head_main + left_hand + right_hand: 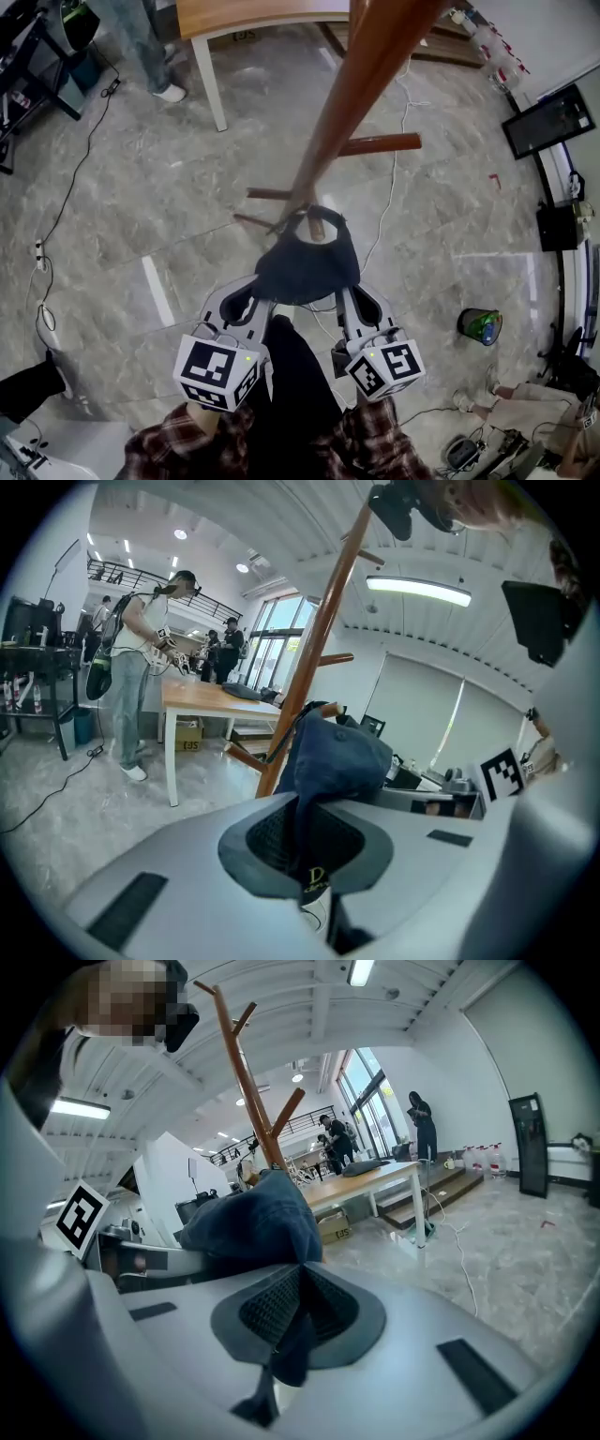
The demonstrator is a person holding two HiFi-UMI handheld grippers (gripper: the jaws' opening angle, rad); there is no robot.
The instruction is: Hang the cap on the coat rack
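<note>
Head view: a dark blue fabric cap (307, 267) hangs soft and rounded between the two tools, close to the smooth brown wooden coat rack (361, 84), whose round pole slants up out of frame. The cap's curved back strap arches round the blunt tip of a short wooden peg (317, 226); whether it rests on the peg I cannot tell. The left gripper (269, 298) and right gripper (344, 296), both matte grey plastic with black-and-white marker cubes, meet the cap's lower edge from either side. Beneath lies a glossy grey veined stone floor (122, 187).

Left gripper view: the jaws are pressed together on a fold of the cap's cloth. Ribbed black pads flank the fold and a small printed label pokes out below it. The domed crown bulges beyond the jaws, by the pole. A pale wooden table with white legs (202, 700) stands behind.

Right gripper view: these jaws likewise pinch a fold of the cloth, and a dark tail of fabric hangs under the textured pads. The crown swells just past them, in front of the forked pole.
</note>
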